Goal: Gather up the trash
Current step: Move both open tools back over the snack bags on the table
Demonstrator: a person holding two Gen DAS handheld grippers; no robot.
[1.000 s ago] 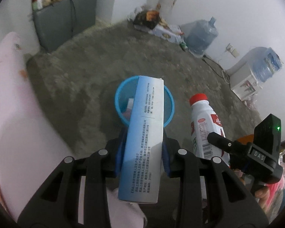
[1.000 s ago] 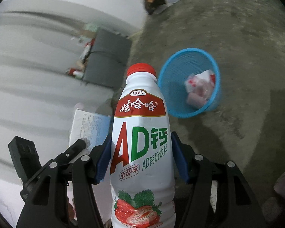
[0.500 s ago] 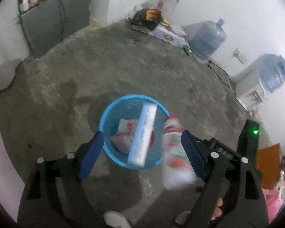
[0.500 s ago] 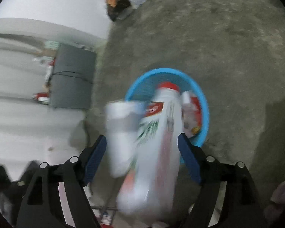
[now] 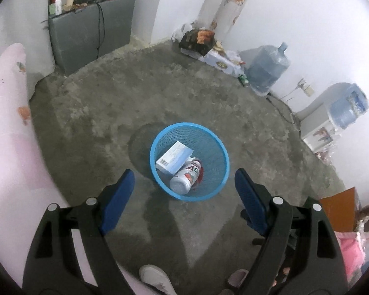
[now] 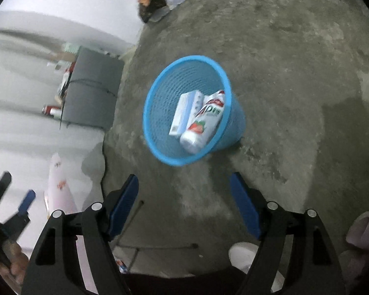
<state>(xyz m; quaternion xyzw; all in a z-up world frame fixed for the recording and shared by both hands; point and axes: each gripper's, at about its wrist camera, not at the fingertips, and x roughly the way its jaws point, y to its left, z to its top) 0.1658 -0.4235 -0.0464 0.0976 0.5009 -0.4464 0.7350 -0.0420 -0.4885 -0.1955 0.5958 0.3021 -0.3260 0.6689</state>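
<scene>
A blue mesh wastebasket (image 5: 216,147) stands on the concrete floor, also in the right wrist view (image 6: 160,113). Inside lie a white and light-blue carton (image 5: 174,156) (image 6: 184,113) and a white AD drink bottle (image 5: 187,177) (image 6: 204,125) with a strawberry label, bottom end up. My left gripper (image 5: 184,191) is open and empty, above and just short of the basket. My right gripper (image 6: 184,196) is open and empty, also above and short of the basket.
A pink-covered bed (image 5: 9,132) lies at the left. A grey cabinet (image 5: 86,32) with clutter stands at the back. Boxes and bags (image 5: 206,46), a water jug (image 5: 268,68) and a dispenser (image 5: 332,115) line the far wall. Feet (image 5: 155,277) are below.
Both grippers have opened. The carton left the left gripper and the bottle left the right gripper; both fell into the basket. Both grippers have risen and drawn back.
</scene>
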